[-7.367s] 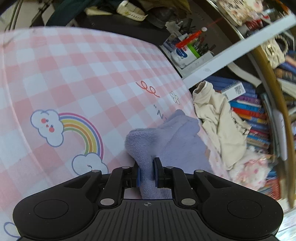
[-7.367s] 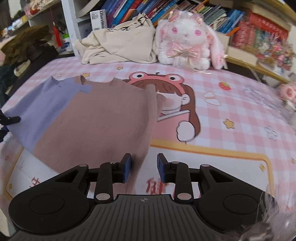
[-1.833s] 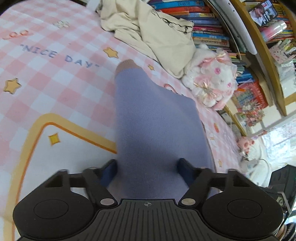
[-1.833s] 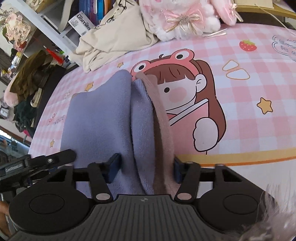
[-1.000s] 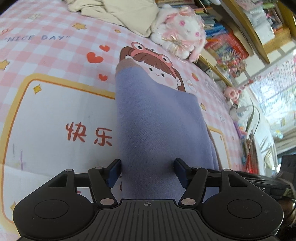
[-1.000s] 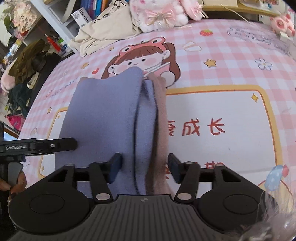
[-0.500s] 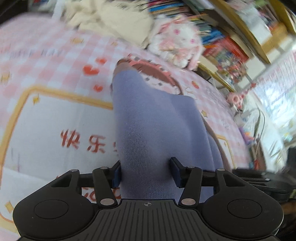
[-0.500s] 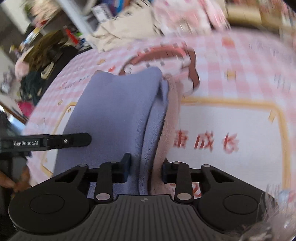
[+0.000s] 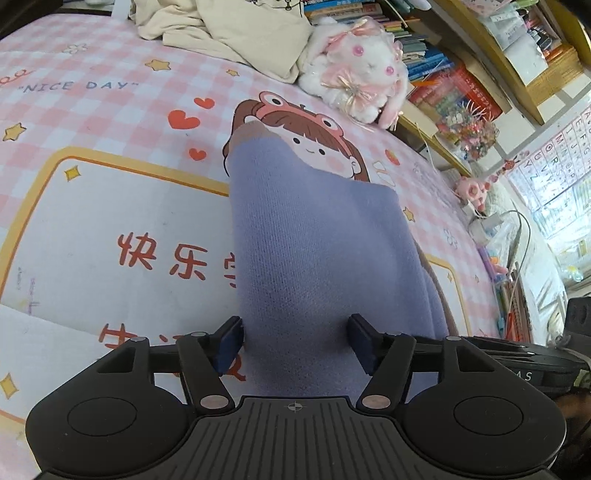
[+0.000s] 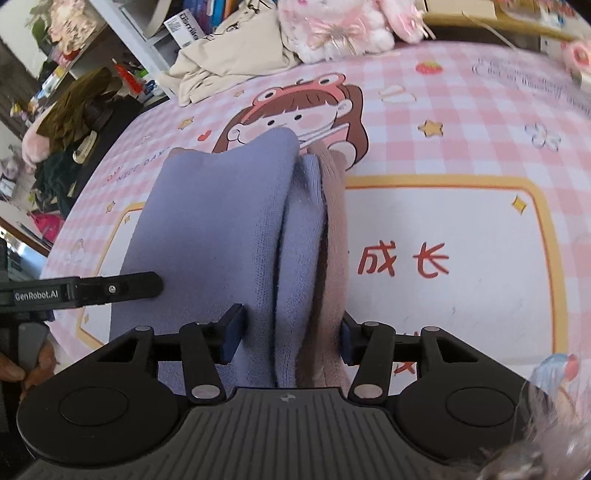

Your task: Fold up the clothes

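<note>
Both jaws widened since half a second ago; your left hand-held gripper (image 9: 293,345) and right hand-held gripper (image 10: 290,334) straddled, unclamped, the folded lavender-and-tan knit sweater (image 9: 314,240), long axis straight ahead.

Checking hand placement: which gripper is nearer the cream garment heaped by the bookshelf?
Left, probably. The left gripper straddles the purple sweater's side toward the cream garment; the right gripper straddles its far edge.

We had the sweater (image 9: 317,236) spread flat on the mat (image 9: 110,229) with its lilac sleeve pinched in our left gripper (image 9: 293,341); now it is a folded bundle standing between the spread jaws of both grippers. Our right gripper (image 10: 291,334) has widened again after its brief squeeze. The bundle now sits nearer the mat's yellow-bordered panel.
</note>
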Demonstrator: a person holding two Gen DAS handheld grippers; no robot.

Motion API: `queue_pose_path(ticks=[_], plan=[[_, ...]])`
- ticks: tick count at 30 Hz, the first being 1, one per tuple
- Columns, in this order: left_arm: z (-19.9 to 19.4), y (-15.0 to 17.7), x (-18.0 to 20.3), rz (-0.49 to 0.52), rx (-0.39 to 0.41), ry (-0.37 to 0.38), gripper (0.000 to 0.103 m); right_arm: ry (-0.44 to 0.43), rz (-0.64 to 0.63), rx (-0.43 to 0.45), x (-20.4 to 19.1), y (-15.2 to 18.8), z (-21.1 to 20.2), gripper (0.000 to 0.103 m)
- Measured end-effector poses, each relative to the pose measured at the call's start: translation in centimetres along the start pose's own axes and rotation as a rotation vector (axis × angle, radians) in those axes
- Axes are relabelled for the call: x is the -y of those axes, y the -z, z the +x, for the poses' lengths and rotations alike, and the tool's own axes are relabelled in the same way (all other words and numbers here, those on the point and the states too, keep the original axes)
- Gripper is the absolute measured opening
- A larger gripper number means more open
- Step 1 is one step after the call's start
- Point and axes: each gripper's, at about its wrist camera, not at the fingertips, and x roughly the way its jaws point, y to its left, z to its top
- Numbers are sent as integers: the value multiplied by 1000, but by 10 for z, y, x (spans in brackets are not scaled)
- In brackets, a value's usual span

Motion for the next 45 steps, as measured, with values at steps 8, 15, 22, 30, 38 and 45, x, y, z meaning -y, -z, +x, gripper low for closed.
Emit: queue_pose_path(ticks=[8,15,22,30,38,45], plan=[[5,1,-5,-40,-5,43,53,-36,29,-3,1,-1,3,37],[-11,-4,25,166,79,-30,47,46,-153,109,-29,4,-7,27],[-15,-12,19,165,84,-8,47,70,-186,139,-37,1,-7,27],[-4,-16,-16,-8,-6,22,68,79,-68,55,-25,-9,3,53],[0,-17,-30,-62,1,66,63,10,81,26,-4,-16,15,56],[0,-17,-22,-34,15,87,43,12,22,86,-20,-16,8,28]])
